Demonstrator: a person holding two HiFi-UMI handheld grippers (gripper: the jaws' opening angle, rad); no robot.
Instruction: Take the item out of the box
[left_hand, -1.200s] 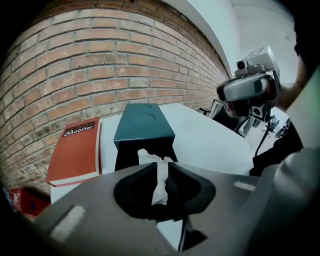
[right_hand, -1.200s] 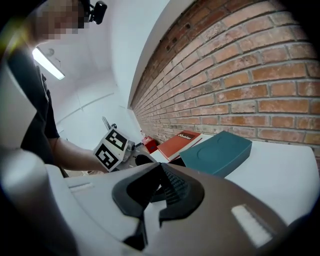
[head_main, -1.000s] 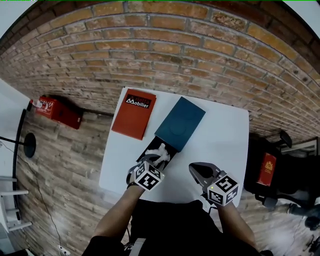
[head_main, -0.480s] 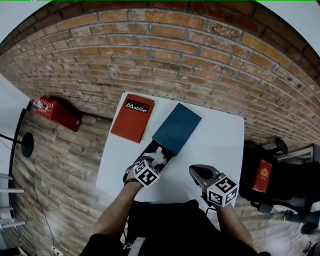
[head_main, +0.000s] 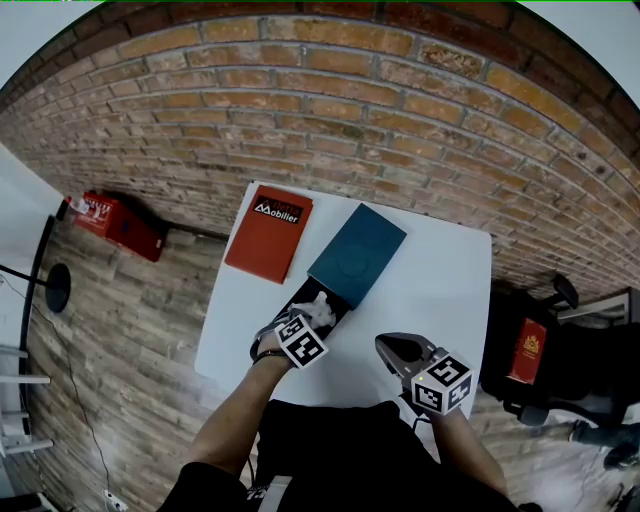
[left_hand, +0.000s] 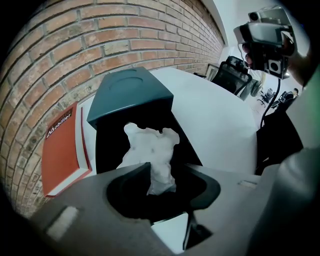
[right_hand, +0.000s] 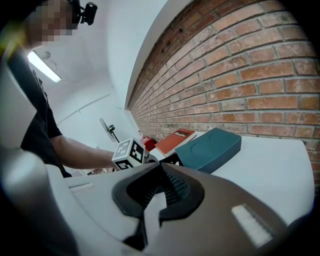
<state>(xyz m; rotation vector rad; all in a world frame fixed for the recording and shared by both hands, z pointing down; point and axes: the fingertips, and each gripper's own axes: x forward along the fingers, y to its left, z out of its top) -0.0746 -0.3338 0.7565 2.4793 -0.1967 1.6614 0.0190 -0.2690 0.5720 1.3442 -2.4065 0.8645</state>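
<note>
Here white item (left_hand: 150, 150) lies lengthwise in black box (left_hand: 107, 150), pointing toward teal lid (left_hand: 132, 92).

Left claw (left_hand: 172, 172): the jaws have just been opening, and the white lump (left_hand: 150, 145) stands between them. The lump's lower end is hidden behind the near jaw. The inside of the box (left_hand: 132, 95) beyond the claw is black, so its floor cannot be made out. The claw body cuts off the near corner of the red book (left_hand: 60, 150) to the left of the claw. In the head view, the marker cube (head_main: 302, 342) covers the jaws. Print on the red object (head_main: 531, 352) right of the right claw (head_main: 388, 346) is too small to read.
</note>
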